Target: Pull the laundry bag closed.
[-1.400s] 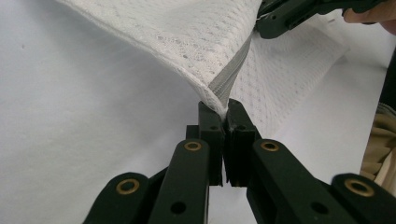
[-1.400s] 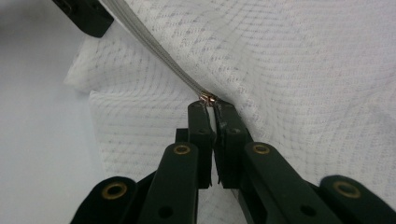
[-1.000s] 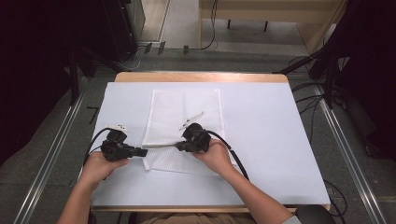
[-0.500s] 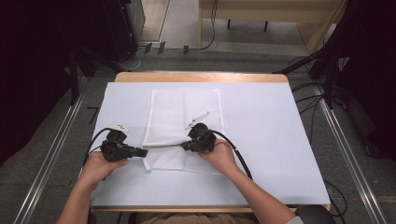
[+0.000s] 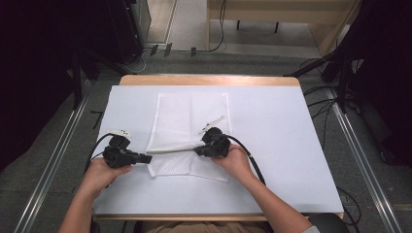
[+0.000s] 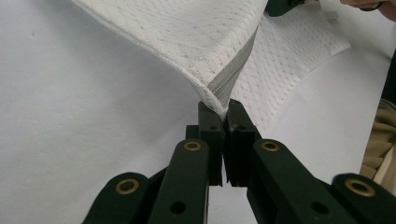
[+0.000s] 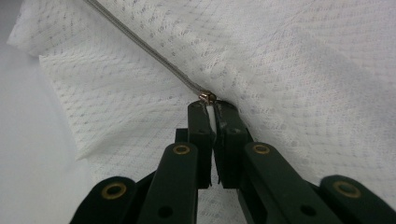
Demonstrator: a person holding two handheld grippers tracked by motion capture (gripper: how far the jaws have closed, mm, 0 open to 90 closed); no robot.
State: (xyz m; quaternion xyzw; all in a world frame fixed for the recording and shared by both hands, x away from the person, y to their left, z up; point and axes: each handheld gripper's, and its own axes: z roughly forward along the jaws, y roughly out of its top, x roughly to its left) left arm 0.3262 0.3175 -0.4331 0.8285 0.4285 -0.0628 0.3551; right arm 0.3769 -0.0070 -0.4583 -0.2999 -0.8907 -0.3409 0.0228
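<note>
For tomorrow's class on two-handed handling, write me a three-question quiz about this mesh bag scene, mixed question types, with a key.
1. True or false: the left gripper is shut on the corner of the white mesh zip bag at the end of its grey zipper.
2. What does the right gripper hold? A) the zipper's white pull tab B) a cable C) nothing
3. Fill in: the bag lies on a ____ table cover.

Key: 1 true; 2 A; 3 white
</note>
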